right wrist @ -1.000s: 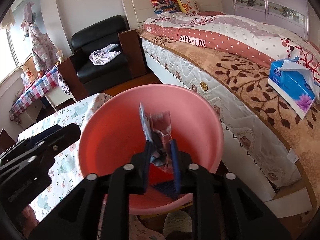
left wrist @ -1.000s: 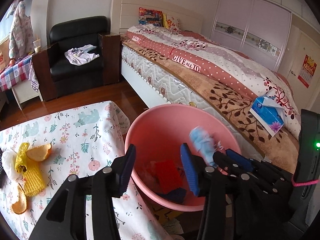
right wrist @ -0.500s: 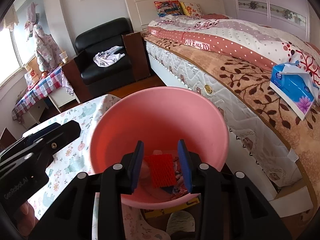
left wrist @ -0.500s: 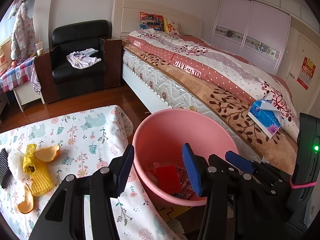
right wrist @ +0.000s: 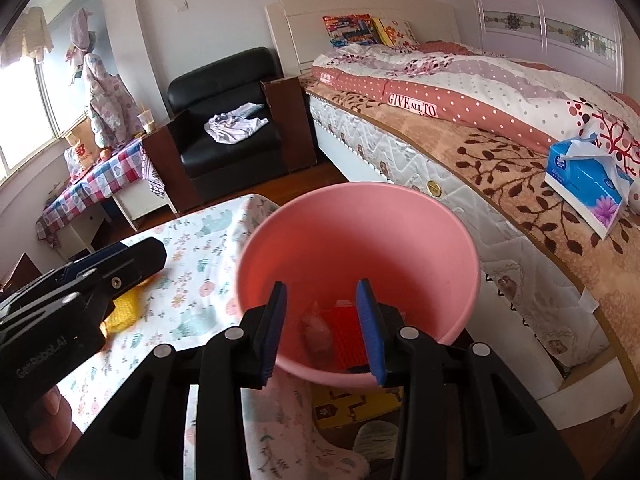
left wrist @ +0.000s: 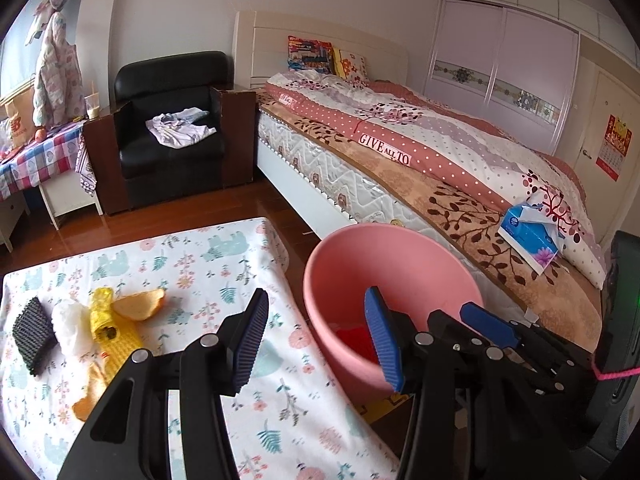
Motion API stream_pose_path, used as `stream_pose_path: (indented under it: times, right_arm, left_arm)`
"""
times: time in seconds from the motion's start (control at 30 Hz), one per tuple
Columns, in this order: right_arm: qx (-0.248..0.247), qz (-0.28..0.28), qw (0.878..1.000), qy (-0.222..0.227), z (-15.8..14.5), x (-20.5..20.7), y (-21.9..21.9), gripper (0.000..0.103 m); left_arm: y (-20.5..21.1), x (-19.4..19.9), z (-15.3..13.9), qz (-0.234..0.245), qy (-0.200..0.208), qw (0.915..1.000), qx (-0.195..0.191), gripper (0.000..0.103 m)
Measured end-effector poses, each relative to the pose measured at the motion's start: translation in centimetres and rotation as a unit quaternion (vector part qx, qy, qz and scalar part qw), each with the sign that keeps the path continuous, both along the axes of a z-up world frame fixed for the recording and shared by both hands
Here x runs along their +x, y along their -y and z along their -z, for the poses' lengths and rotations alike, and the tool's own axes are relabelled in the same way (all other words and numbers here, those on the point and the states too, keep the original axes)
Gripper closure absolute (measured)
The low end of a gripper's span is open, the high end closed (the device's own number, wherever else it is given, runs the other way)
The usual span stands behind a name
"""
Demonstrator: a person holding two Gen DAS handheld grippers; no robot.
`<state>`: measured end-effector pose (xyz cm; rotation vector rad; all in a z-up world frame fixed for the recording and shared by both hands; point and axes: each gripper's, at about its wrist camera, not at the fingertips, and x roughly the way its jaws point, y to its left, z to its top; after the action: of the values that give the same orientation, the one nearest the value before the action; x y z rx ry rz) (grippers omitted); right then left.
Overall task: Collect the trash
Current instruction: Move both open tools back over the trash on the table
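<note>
A pink bin (left wrist: 394, 268) (right wrist: 360, 236) stands on the floor between the table and the bed. A red wrapper (right wrist: 346, 334) and a crumpled pinkish packet (right wrist: 318, 332) lie in its bottom. My right gripper (right wrist: 322, 292) hovers above the bin's near rim, open with nothing between its fingers. My left gripper (left wrist: 314, 308) is open and empty over the table's right edge. On the table's left lie orange peel (left wrist: 140, 304), a yellow net (left wrist: 114, 340), a white wad (left wrist: 72, 326) and a black foam net (left wrist: 32, 334).
The table wears a floral cloth (left wrist: 200, 256) and its edge nearly meets the bin. A bed (left wrist: 400, 168) with a blue tissue box (left wrist: 528, 240) runs along the right. A black armchair (left wrist: 172, 136) and a checked side table (left wrist: 36, 160) stand behind.
The right gripper let go of a wrapper, which dropped into the bin, and its jaws widened. Both grippers drew back and up, so the bin looks smaller and more table shows.
</note>
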<state>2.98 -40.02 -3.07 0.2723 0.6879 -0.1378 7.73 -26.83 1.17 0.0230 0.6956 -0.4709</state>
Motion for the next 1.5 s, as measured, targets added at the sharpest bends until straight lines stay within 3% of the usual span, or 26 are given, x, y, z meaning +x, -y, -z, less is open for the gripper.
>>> stream_pose_path:
  times: [0.53, 0.87, 1.2, 1.5]
  right_arm:
    - [0.007, -0.042, 0.999, 0.019, -0.2, -0.8, -5.8, 0.066]
    - [0.012, -0.101, 0.995, -0.001, 1.2, 1.0, -10.4, 0.066]
    - [0.013, -0.151, 0.988, -0.013, 1.8, 3.3, -14.1, 0.066]
    - [0.024, -0.195, 0.980, -0.019, 2.2, 5.6, -17.1, 0.066]
  left_arm:
    - [-8.4, -1.0, 1.3, -0.053, -0.011, 0.9983, 0.020, 0.053]
    - [-15.8, -1.0, 2.9, -0.116, -0.019, 0.9922, 0.042, 0.053]
    - [-25.0, 1.1, 4.5, -0.213, -0.046, 0.9750, 0.044, 0.053]
    - [-30.7, 4.2, 6.9, -0.302, -0.080, 0.9493, 0.036, 0.046]
